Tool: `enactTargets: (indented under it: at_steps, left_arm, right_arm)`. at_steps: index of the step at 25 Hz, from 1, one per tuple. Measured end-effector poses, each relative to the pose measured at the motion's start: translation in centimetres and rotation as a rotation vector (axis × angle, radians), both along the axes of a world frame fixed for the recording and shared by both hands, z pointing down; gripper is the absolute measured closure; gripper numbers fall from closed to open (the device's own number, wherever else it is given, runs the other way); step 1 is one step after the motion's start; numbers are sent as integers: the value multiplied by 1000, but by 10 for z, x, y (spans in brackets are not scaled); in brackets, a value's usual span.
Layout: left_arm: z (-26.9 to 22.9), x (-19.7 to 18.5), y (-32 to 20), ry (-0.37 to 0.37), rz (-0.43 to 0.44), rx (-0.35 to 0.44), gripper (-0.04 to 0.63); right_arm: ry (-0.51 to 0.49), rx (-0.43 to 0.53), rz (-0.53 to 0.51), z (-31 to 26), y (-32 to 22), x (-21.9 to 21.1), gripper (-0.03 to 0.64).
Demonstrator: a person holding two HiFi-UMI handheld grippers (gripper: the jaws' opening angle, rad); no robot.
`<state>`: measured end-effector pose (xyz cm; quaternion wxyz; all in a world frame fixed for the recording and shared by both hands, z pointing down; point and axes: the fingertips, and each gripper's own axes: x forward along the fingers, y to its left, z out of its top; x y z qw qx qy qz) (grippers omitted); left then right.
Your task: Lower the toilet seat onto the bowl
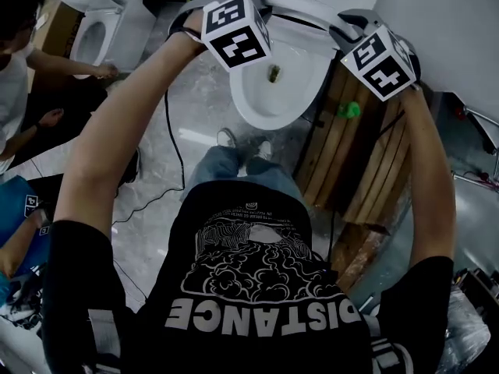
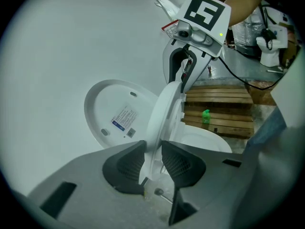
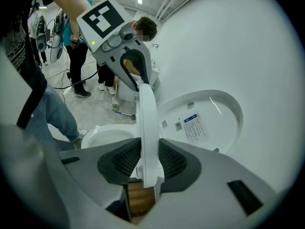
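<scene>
The left gripper and right gripper each clamp a side edge of the white plastic toilet seat. It stands near upright between them, before the raised white lid. The white ceramic bowl lies below, towards the person.

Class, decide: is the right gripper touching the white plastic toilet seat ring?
Touching. In the right gripper view, the right gripper presses its dark ribbed pads on both faces of the white plastic toilet seat ring; no gap.
</scene>
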<state>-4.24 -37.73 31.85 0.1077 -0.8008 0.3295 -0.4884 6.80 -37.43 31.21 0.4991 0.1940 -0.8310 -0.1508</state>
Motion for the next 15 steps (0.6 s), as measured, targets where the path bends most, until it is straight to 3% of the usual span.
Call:
enactTargets:
  at_steps: [15]
  left_arm:
    - [66, -7, 81, -49, 64, -6, 472]
  right_arm:
    - [146, 66, -8, 62, 81, -7, 489]
